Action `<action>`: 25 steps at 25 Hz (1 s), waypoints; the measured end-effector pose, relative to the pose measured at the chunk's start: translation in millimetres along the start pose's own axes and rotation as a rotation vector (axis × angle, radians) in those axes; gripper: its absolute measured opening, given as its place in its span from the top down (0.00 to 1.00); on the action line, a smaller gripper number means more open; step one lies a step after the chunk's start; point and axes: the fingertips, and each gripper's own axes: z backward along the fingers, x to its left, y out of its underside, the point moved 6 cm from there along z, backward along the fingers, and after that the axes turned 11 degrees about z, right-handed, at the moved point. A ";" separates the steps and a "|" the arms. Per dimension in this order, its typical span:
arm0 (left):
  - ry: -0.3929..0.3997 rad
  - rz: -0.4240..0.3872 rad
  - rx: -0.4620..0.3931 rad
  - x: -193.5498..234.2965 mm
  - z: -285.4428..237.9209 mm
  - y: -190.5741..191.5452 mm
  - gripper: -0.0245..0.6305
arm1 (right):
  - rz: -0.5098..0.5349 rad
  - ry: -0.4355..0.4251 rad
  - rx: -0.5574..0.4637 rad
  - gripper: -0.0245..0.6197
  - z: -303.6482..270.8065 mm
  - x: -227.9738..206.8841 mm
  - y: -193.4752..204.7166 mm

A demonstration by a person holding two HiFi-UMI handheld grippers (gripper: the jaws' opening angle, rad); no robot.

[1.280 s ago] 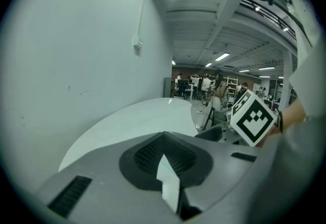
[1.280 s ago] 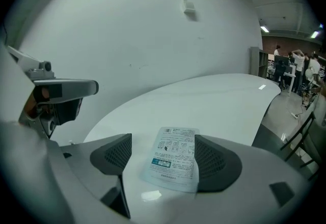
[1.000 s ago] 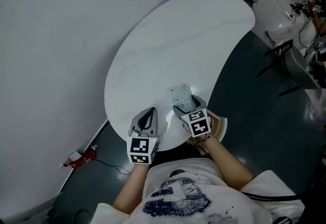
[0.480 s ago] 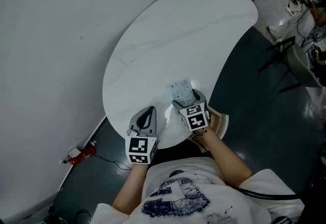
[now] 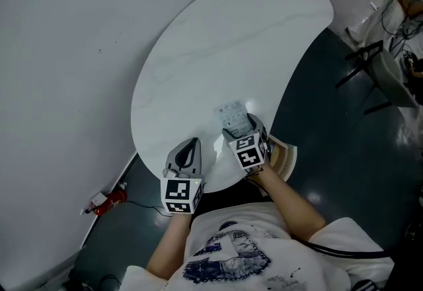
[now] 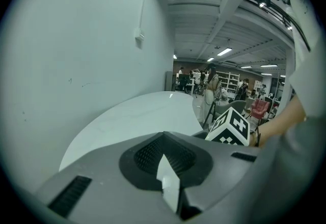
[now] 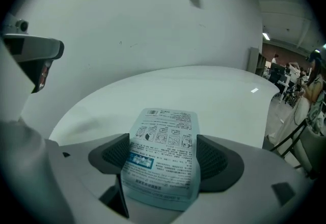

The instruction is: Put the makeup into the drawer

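From the head view, both my grippers sat at the near edge of the white counter [image 5: 225, 38]. My left gripper [image 5: 192, 143] lay near the rim with its jaws drawn together. My right gripper [image 5: 243, 125] pointed down at the sachet [image 5: 230, 112], which lay flat on the counter just ahead of it. No drawer showed in this view.

In the left gripper view, my left gripper [image 6: 164, 159] was clenched on nothing, its dark pads meeting above the bare counter [image 6: 132, 116]. The right gripper's cube [image 6: 232, 126] stood close by on the right.

In the right gripper view, my right gripper [image 7: 162, 159] stood released, its jaws having just been opening. The sachet [image 7: 165, 136] lay between the wide-spread pads, printed side up, its far end on the counter [image 7: 204, 90].
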 end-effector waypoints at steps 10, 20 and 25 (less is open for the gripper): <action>0.003 0.026 -0.014 -0.8 -2.8 -5.9 0.89 | 0.030 0.009 0.006 0.35 -3.0 3.6 -1.3; 0.004 0.034 -0.018 -1.9 -1.2 -3.2 0.89 | 0.053 -0.009 0.033 0.37 -2.2 5.8 -3.7; 0.008 0.035 -0.022 -2.1 -0.2 -4.5 0.89 | 0.058 -0.019 0.042 0.43 -1.7 9.0 -5.3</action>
